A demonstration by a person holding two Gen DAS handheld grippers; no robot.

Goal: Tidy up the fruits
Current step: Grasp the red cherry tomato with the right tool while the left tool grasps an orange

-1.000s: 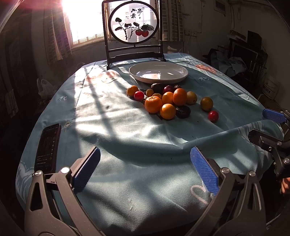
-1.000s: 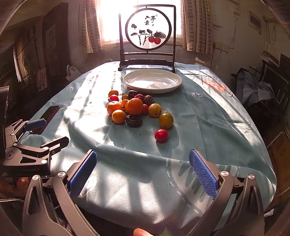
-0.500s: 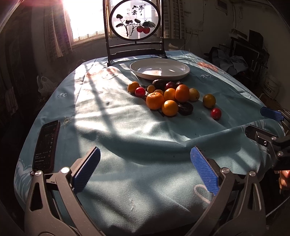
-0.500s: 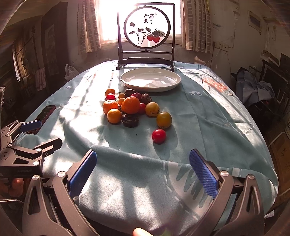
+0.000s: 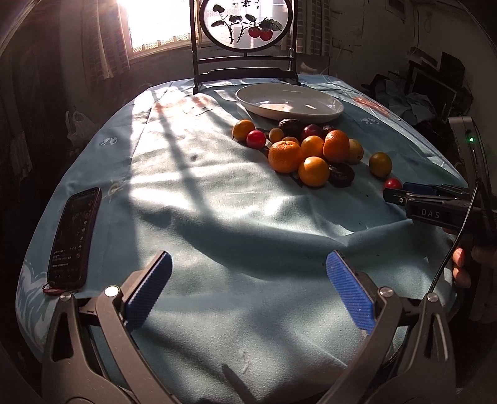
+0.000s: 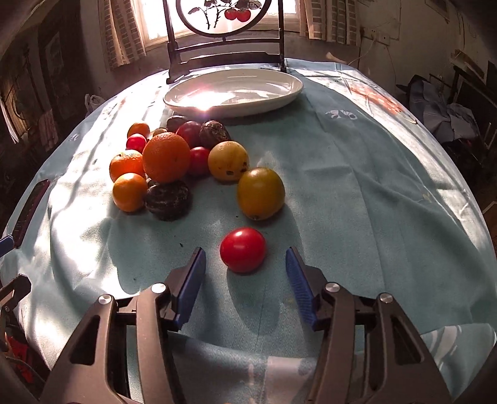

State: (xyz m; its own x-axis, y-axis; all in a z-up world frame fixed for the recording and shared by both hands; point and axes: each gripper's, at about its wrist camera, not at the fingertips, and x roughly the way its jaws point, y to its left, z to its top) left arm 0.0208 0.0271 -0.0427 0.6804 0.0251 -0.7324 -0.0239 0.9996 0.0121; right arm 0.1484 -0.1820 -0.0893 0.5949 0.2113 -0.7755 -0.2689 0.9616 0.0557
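Closing around a small red tomato [image 6: 243, 249], the right gripper [image 6: 245, 264] is seen low over the light blue tablecloth [image 6: 357, 192]; the tomato lies between the blue pads, yet a gap is seen on either side and no contact is shown. In the left wrist view the same tomato is largely hidden behind the right gripper's fingers, only a red sliver being visible. The left gripper [image 5: 248, 282] is held above the near part of the table with its jaws spread wide and nothing between them.

The remaining fruits [image 6: 167, 161] are heaped on the table beyond the tomato: oranges, smaller red fruits, a yellow fruit, a yellow-green fruit [image 6: 261, 193] just beyond the tomato, and dark wrinkled ones whose kind cannot be made out. Several at the back of the heap are covered by those in front. A white plate [image 6: 289, 90] stands past the heap, and nothing can be made out in it under the glare. Behind it, a round painted screen [image 5: 245, 25] is cut off at the top edge. A phone [image 5: 74, 236] lies near the table's left edge. Part of a hand [image 5: 462, 264] is seen at the right margin, mostly hidden by the right gripper's body.
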